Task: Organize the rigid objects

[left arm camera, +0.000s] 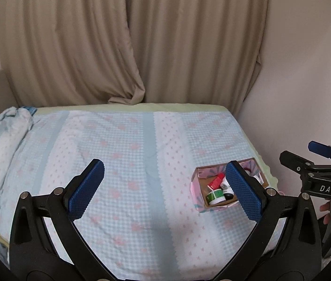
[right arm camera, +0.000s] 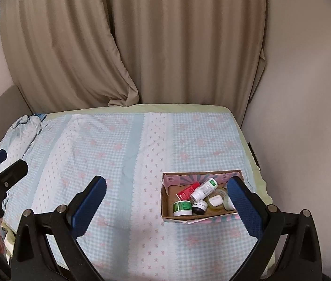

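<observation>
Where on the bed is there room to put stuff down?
Most of the bedspread is bare: the whole stretch from the crumpled blanket on the far left across to the cardboard box, plus the strip in front of it. The box itself is crowded with jars and a white bottle.

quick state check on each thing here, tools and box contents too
left tool: open, empty, above the bedspread
right tool: open, empty
cardboard box: open-topped, on the bed near its right edge
white bottle: lying tilted in the box
red carton: lying in the box
green-labelled jar: upright, lid on
black-capped jar: in the box, capped
curtain: drawn shut
</observation>
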